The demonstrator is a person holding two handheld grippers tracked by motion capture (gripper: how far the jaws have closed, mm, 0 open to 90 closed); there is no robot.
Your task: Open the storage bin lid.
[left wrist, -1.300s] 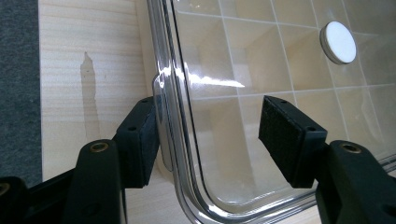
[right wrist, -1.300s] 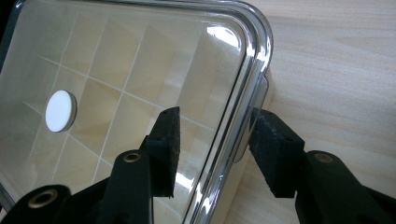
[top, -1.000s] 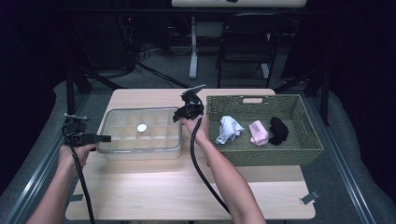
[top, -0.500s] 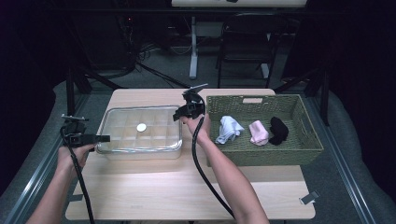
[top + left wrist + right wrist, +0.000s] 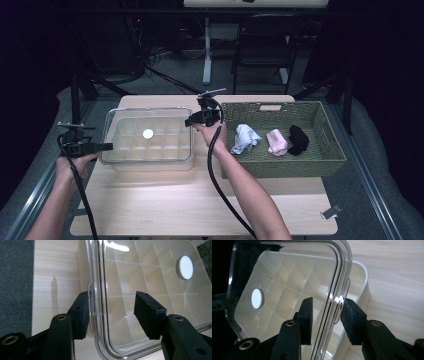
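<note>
A clear lid [image 5: 150, 127] with a white disc [image 5: 148, 133] lies over a white compartment box [image 5: 150, 162] at the table's left. My left gripper [image 5: 107, 146] straddles the lid's left edge. In the left gripper view the lid's rim and tab [image 5: 91, 307] stand between the pads of the left gripper [image 5: 111, 312], with a gap at the right pad. My right gripper [image 5: 189, 121] straddles the lid's right edge [image 5: 342, 290]. The right gripper's [image 5: 327, 315] right pad is at the tab, its left pad apart. Both sets of jaws have just been closing on the lid's edges.
A woven green basket [image 5: 280, 167] stands on the right of the table and holds a white-blue cloth [image 5: 246, 137], a pink one [image 5: 276, 141] and a black one [image 5: 298, 139]. Bare wood [image 5: 200, 200] lies in front of box and basket. A small clip [image 5: 331, 211] sits near the front right corner.
</note>
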